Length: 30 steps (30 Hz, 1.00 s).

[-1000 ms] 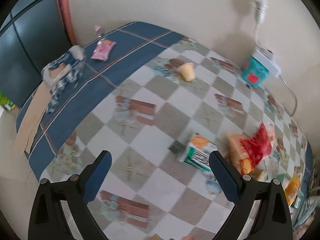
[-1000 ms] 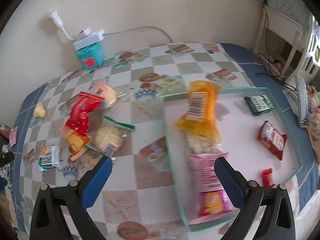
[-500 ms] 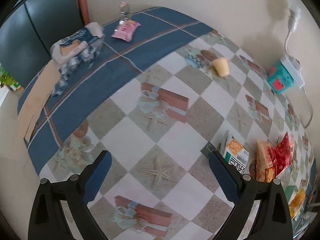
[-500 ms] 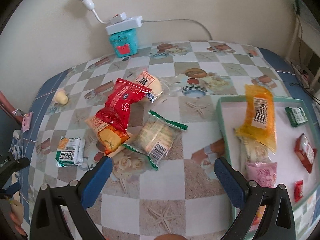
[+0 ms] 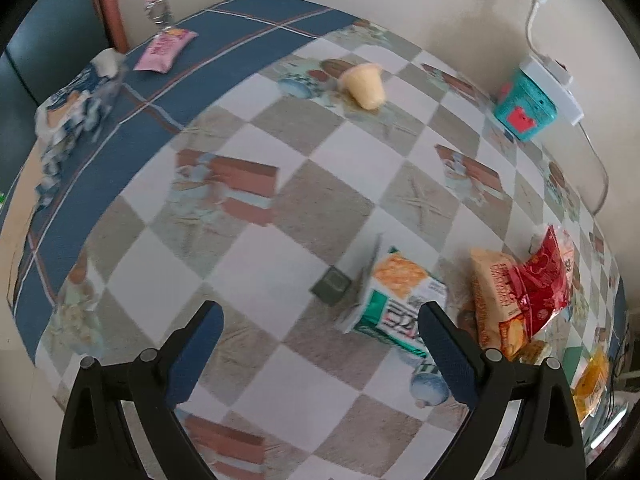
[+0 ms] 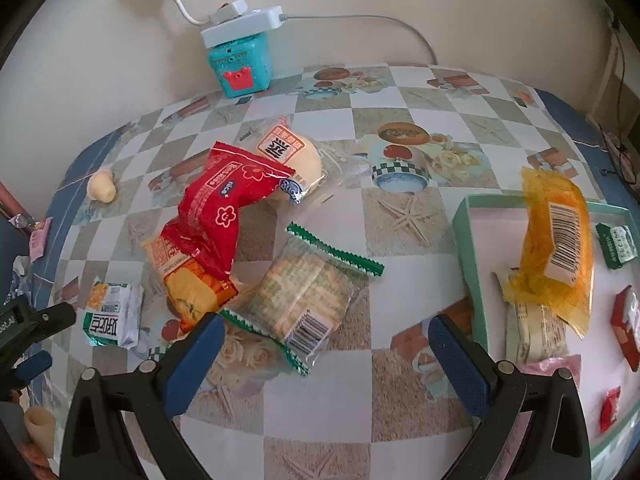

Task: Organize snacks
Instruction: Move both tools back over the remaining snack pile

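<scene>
We hold both tools above the checked tablecloth (image 6: 404, 248). Our left gripper (image 5: 320, 344) has its jaws spread wide with nothing between them, and the green-and-orange packet (image 5: 394, 300) lies just beyond its right finger, next to a small dark block (image 5: 333, 285). Farther off, a yellow jelly cup (image 5: 364, 85) lies on its side. Our right gripper (image 6: 324, 356) is likewise spread apart and empty, above the clear cracker pack with green edges (image 6: 306, 296). To the left of that pack the red bag (image 6: 220, 216) lies across an orange packet (image 6: 192, 280). At the right, the green tray (image 6: 466, 248) holds an orange bag (image 6: 556, 240) and several small snacks. A teal box (image 6: 240, 66) stands against the far wall.
</scene>
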Tool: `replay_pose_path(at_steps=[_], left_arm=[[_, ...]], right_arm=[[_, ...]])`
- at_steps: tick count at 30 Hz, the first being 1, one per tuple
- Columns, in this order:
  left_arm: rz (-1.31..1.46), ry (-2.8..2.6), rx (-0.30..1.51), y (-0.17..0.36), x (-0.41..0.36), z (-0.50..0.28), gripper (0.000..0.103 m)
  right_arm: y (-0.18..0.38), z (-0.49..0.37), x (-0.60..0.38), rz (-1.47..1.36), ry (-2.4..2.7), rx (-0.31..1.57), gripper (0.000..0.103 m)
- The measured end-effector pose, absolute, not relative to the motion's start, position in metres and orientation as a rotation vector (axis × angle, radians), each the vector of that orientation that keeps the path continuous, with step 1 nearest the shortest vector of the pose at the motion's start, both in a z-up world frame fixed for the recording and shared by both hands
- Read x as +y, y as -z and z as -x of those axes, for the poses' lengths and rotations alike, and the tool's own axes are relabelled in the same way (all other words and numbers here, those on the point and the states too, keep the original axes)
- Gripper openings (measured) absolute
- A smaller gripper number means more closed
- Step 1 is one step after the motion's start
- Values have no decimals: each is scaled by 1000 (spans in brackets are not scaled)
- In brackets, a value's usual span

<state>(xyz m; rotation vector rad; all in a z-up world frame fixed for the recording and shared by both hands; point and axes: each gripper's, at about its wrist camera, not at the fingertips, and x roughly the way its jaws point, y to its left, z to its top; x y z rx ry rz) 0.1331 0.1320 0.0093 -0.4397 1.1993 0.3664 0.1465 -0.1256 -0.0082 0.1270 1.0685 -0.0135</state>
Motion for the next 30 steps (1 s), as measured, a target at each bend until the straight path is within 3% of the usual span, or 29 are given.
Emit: replay_pose_path(at_steps=[17,26,30], left_arm=[[353,-328,1279,17,96,-163,98],[327,-326,1265,16,90,-169,93],[303,-319,1269,18,83,-173,93]], right_arm=[[25,-163,-126,-100,10,1074,99],[26,-162,-126,-119,-15,1072,84],[26,-161,-125,-119,-26,1075,83]])
